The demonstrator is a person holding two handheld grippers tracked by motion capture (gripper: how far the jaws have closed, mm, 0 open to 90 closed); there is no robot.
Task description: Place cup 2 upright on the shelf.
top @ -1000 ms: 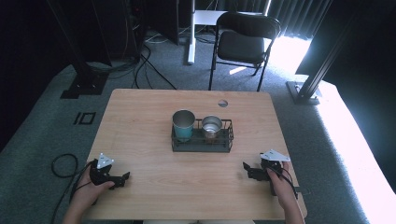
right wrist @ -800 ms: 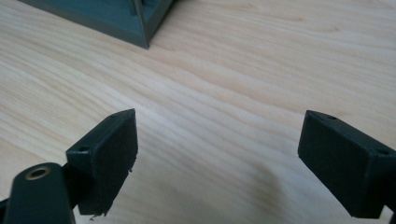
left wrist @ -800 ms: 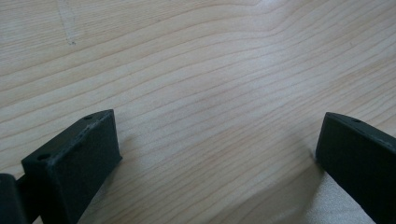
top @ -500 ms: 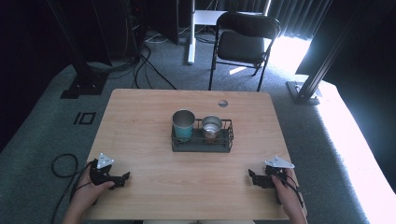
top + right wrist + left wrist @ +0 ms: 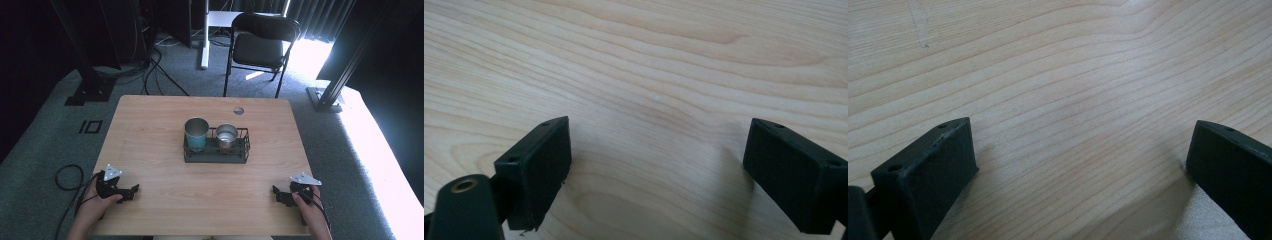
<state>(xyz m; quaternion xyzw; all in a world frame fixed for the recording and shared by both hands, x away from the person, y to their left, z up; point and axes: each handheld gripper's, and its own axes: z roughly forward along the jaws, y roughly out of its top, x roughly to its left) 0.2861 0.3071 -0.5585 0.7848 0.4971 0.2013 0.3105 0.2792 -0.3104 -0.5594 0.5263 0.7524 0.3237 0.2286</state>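
A black wire rack (image 5: 216,155) stands at the middle of the wooden table (image 5: 160,125). In it are a taller teal metal cup (image 5: 196,134) on the left and a shorter silver cup (image 5: 227,136) on the right, both upright. My left gripper (image 5: 131,192) rests near the table's front left corner, open, with bare wood between its jaws (image 5: 1080,165). My right gripper (image 5: 276,195) rests near the front right corner, also open over bare wood (image 5: 656,165). Both grippers are far from the rack.
A round cable hole (image 5: 238,110) sits near the table's far edge. A black folding chair (image 5: 262,45) stands beyond the table. Cables (image 5: 160,70) lie on the grey carpet at the back left. A metal frame foot (image 5: 325,95) stands at the right.
My right gripper has moved back toward the table's front right corner and a little to the right. The left gripper and the cups have stayed put.
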